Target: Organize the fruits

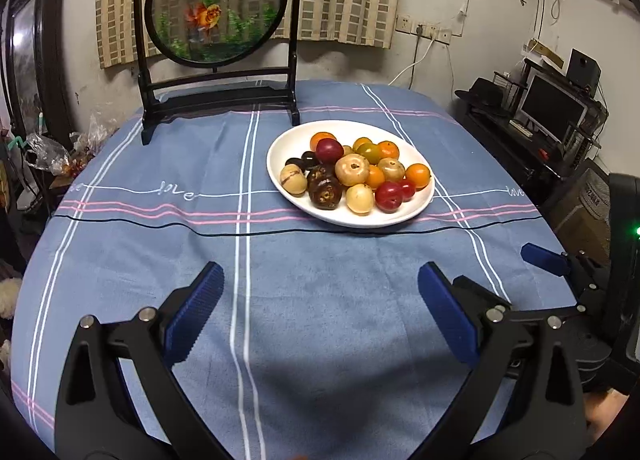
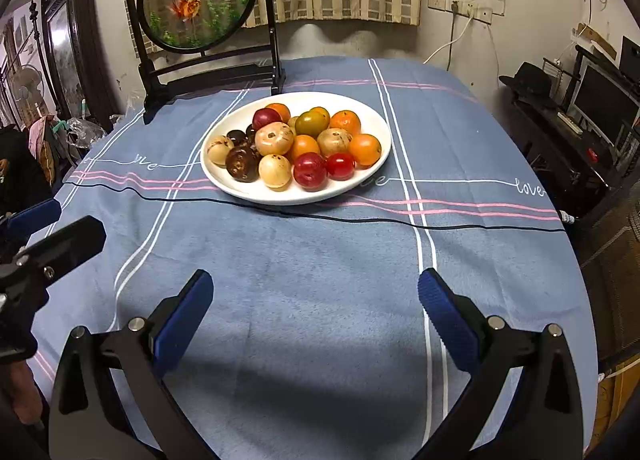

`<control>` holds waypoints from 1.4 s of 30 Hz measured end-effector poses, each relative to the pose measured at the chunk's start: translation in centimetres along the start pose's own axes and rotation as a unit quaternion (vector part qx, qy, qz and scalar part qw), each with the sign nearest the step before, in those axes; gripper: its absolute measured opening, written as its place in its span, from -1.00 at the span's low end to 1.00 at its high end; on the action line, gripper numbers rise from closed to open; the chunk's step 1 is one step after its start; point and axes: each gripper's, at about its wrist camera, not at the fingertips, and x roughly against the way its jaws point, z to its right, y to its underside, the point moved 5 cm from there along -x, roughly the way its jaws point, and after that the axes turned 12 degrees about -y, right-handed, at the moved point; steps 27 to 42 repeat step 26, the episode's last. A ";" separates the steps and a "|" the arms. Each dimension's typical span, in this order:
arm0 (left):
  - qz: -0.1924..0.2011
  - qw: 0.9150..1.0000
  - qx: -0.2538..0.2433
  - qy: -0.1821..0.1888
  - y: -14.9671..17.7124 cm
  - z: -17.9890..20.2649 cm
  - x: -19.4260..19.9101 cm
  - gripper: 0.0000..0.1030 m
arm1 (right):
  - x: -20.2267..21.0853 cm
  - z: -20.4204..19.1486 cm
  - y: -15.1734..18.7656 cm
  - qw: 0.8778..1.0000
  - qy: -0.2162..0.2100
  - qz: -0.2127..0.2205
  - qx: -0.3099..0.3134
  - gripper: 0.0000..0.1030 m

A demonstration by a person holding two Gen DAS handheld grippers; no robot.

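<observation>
Right under our lens sat the left gripper (image 1: 318,300), its blue pads spread wide over bare cloth with nothing between them. Our right gripper (image 2: 316,302) hung just the same, fingers well apart and empty, low over the blue striped tablecloth (image 2: 320,260).

Out at twelve o'clock from both claws lay the white plate (image 2: 224,183), and on it every fruit (image 2: 298,143) we could see, heaped together, kinds mixed. None lay loose on the cloth. Behind the plate, toward eleven o'clock, stood the goldfish screen (image 1: 216,3).

Which step was that? We judged it could fit either end: fruits gathered onto the plate as the job wants, or a mixed heap waiting to be sorted. One moment would not settle it.

We counted one plate and roughly seventeen fruits: about five orange, three red, five pale tan, three dark brown, one greenish. Some hid behind others, so the tally stayed loose.
</observation>
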 end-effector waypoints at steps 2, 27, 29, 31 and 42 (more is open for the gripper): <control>0.002 1.000 -0.002 -0.001 0.1 -0.1 0.3 0.93 | 0.3 -0.2 0.1 1.000 0.000 0.002 0.000 0.97; -0.011 1.000 0.009 -0.006 0.4 -0.7 -0.2 0.96 | 0.6 -0.8 0.2 1.000 -0.016 -0.003 -0.009 0.97; -0.011 1.000 0.009 -0.006 0.4 -0.7 -0.2 0.96 | 0.6 -0.8 0.2 1.000 -0.016 -0.003 -0.009 0.97; -0.011 1.000 0.009 -0.006 0.4 -0.7 -0.2 0.96 | 0.6 -0.8 0.2 1.000 -0.016 -0.003 -0.009 0.97; -0.011 1.000 0.009 -0.006 0.4 -0.7 -0.2 0.96 | 0.6 -0.8 0.2 1.000 -0.016 -0.003 -0.009 0.97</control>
